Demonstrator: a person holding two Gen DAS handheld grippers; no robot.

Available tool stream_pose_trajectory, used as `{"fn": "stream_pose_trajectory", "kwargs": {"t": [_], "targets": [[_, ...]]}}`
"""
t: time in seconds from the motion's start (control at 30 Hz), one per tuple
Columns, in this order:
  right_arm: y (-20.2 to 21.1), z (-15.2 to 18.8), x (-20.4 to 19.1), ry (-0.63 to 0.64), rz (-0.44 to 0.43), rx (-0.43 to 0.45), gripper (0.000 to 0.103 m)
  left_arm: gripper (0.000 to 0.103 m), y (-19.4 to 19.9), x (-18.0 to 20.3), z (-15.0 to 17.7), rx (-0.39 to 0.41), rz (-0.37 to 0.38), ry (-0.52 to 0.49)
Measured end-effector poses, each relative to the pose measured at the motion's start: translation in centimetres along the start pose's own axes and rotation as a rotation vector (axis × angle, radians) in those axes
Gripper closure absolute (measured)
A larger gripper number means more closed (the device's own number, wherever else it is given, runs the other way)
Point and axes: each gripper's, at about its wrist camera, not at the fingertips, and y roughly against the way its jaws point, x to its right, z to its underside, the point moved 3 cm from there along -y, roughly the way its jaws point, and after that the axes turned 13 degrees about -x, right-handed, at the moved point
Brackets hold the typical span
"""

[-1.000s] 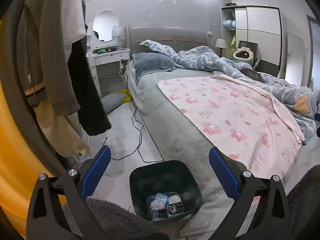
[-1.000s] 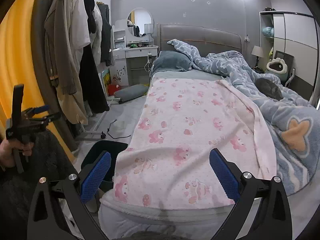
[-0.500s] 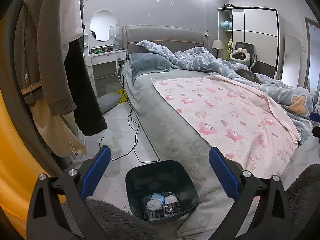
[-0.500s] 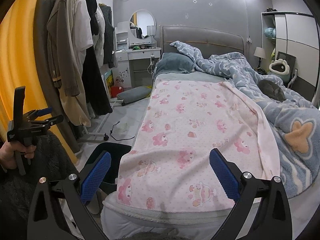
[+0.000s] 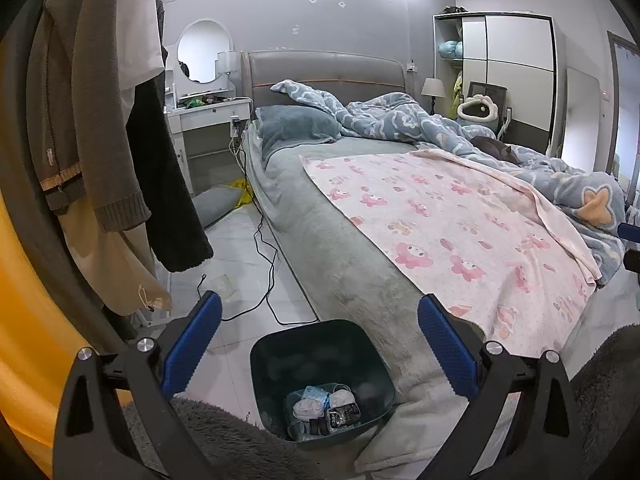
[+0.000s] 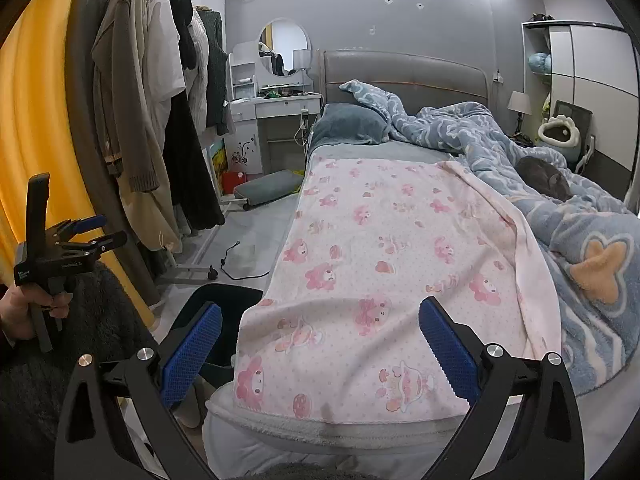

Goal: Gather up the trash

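Left claw above part-filled bin

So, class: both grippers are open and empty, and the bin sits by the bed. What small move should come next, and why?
Probably ease the left gripper forward and down toward the scrap on the floor by the cable. It looks like the nearest loose litter, the bin sits close by, and both the left and the right gripper hold nothing.
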Motion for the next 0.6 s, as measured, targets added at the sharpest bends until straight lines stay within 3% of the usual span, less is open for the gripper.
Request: {"fn": "stream_pose_trajectory", "kwargs": {"t": [0.6], "targets": [[-0.02, -0.01, 0.09, -0.001, -0.002, -0.001, 0.003, 0.003, 0.0, -0.03, -0.04, -0.001, 0.0, 0.001]]}}
